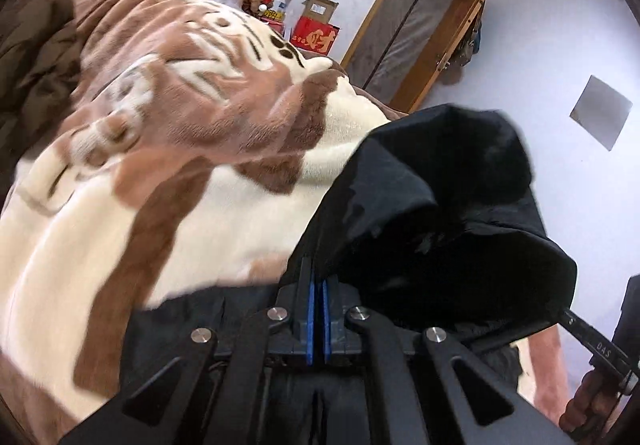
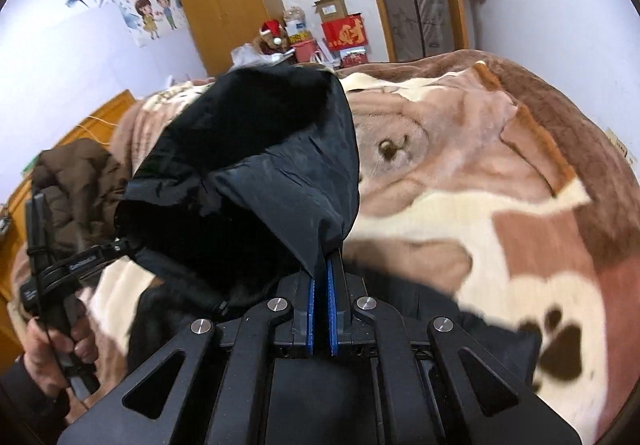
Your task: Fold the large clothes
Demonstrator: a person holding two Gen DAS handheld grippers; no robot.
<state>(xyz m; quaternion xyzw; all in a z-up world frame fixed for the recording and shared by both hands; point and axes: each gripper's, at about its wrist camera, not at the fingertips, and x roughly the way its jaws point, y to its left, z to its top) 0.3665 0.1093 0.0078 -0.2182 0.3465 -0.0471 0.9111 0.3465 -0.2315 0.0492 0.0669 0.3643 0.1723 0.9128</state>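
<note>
A large black hooded jacket (image 1: 440, 205) hangs lifted above the bed, its fur-lined hood bulging between the two grippers. My left gripper (image 1: 319, 277) is shut on the jacket's edge, with cloth draped over the blue-padded fingers. My right gripper (image 2: 322, 265) is shut on the opposite edge of the same jacket (image 2: 248, 173). The right gripper also shows at the lower right of the left wrist view (image 1: 600, 353), and the left gripper at the left of the right wrist view (image 2: 76, 265). The jacket's lower part hangs below, mostly hidden by the grippers.
A brown and cream plush blanket (image 1: 160, 125) covers the bed (image 2: 500, 185). A brown padded coat (image 2: 76, 181) lies crumpled at the bed's far side (image 1: 32, 57). Boxes and clutter (image 2: 344, 33) stand beyond the bed by a wooden wardrobe (image 2: 224, 1) and door (image 1: 408, 33).
</note>
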